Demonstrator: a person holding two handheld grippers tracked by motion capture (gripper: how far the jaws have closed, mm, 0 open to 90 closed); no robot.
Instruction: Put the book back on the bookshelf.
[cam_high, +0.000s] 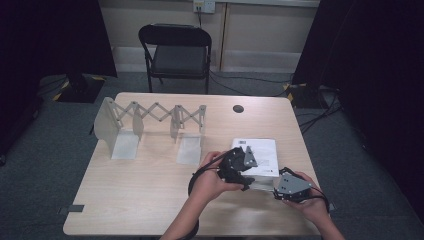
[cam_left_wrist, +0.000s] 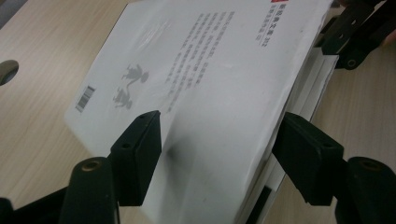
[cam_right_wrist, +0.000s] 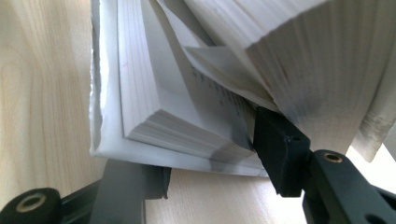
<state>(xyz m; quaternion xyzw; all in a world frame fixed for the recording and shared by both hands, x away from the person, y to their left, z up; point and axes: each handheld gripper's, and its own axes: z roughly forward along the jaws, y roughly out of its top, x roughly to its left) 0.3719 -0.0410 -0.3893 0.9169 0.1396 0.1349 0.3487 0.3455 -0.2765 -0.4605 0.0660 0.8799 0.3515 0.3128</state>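
Note:
A white paperback book (cam_high: 263, 149) lies at the table's right centre, back cover up with a barcode. In the left gripper view my left gripper (cam_left_wrist: 219, 144) holds the raised upper part of the book (cam_left_wrist: 210, 60), one jaw on the cover and the other under the page edge. In the right gripper view the book (cam_right_wrist: 154, 93) gapes open. My right gripper (cam_right_wrist: 212, 158) clamps the lower block of pages, one jaw under the bottom cover and one between the pages. From above, the left gripper (cam_high: 247, 172) and right gripper (cam_high: 276, 189) meet at the book's near edge.
A pale folding accordion rack (cam_high: 150, 117) stands on the table's far left half. A dark cable hole (cam_high: 238, 108) sits near the far edge. A black chair (cam_high: 177, 50) stands behind the wooden table (cam_high: 140, 195).

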